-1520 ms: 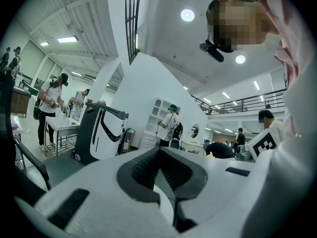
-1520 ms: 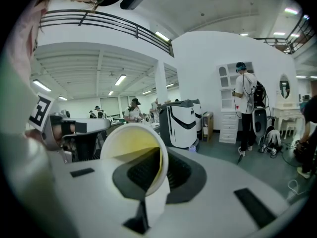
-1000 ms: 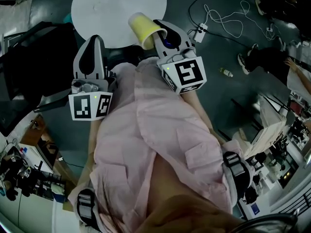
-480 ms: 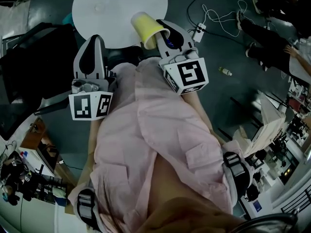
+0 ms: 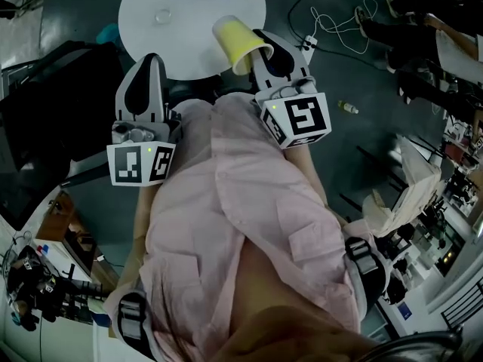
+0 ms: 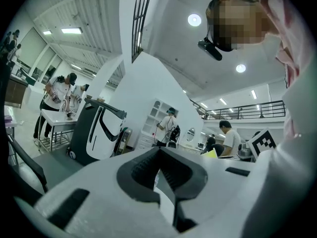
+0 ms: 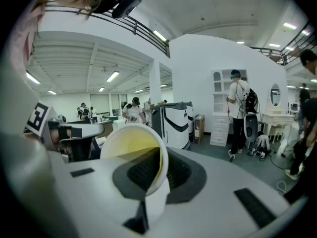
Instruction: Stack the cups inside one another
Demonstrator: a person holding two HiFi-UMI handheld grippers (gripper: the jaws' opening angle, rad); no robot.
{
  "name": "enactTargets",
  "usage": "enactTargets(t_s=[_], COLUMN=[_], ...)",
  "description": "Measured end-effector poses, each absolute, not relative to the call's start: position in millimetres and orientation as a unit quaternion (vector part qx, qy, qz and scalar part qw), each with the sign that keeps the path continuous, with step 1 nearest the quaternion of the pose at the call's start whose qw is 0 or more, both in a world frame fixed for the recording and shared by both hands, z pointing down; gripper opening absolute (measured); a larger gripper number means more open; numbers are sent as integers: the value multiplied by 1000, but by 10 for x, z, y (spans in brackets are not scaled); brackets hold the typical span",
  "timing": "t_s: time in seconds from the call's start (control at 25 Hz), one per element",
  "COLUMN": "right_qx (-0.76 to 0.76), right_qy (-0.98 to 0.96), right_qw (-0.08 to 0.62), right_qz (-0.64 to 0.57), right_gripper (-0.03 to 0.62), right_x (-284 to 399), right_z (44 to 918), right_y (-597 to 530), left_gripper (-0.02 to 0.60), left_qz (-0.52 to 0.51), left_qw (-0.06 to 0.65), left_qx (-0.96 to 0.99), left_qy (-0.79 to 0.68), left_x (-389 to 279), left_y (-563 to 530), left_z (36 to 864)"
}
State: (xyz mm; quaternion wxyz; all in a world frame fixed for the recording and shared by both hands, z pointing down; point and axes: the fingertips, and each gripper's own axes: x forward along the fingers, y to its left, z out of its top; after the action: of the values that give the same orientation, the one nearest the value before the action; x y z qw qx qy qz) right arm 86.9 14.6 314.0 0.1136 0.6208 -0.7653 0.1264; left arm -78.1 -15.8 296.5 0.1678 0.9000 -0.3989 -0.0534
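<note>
- The right gripper (image 5: 256,47) has its jaws clamped on the rim wall of the yellow cup (image 5: 238,42), one jaw inside the mouth.
- The cup's long axis runs from base at 11 o'clock to mouth at 5 o'clock, against the round worktop's (image 5: 192,40) near edge.
- The left gripper (image 5: 151,62), jaws together and empty, hovers at the cup's 8 o'clock, pointing level.

R gripper (image 5: 263,44) grips yellow cup (image 5: 238,41) near table (image 5: 189,29)
</note>
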Motion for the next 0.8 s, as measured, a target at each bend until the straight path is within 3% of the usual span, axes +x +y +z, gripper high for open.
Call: enactTargets(t_s=[0.8], right_qx=[591], right_qy=[-784], right_qw=[135], right_qz=[130], right_gripper=[40], right_x=[458], right_z=[3226], right_y=[-868], left_gripper=[15], left_qz=[-61], left_qw=[189], left_qx=[893], left_qy=[-404], left_x=[-1251], left_y=[-734], left_z=[3015])
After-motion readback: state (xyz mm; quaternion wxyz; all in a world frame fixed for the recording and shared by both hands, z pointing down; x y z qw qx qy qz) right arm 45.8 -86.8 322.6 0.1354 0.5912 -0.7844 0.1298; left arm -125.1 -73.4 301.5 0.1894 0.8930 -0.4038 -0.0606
